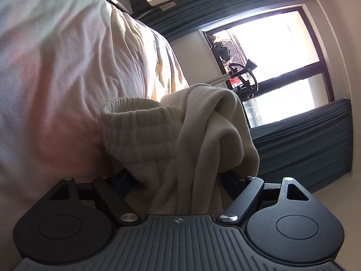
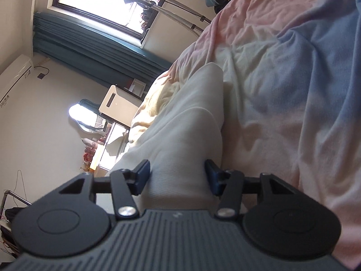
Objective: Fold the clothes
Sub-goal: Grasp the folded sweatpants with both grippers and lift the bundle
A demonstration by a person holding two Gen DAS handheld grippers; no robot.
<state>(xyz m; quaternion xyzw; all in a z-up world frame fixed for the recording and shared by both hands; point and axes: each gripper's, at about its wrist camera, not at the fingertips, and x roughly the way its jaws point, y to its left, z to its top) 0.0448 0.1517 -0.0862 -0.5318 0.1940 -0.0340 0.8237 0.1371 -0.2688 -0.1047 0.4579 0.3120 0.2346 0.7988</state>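
Observation:
A cream knit garment (image 1: 203, 122) with a ribbed elastic band (image 1: 135, 119) is bunched up in front of my left gripper (image 1: 178, 176). It fills the gap between the jaws and spills over both fingers, so the pads are hidden and the grip cannot be made out. In the right wrist view a long flat part of the same cream garment (image 2: 187, 124) lies along the bed sheet (image 2: 282, 90). My right gripper (image 2: 178, 171) straddles it, one blue pad at each edge of the cloth, and the cloth shows no pinch.
The rumpled pink, white and pale blue bed sheet (image 1: 56, 67) fills one side of both views. Beyond it are a bright window (image 1: 270, 56), teal curtains (image 2: 90, 45), a wall air conditioner (image 2: 13, 79), a metal stand (image 2: 180, 6) and a white appliance (image 2: 117, 101).

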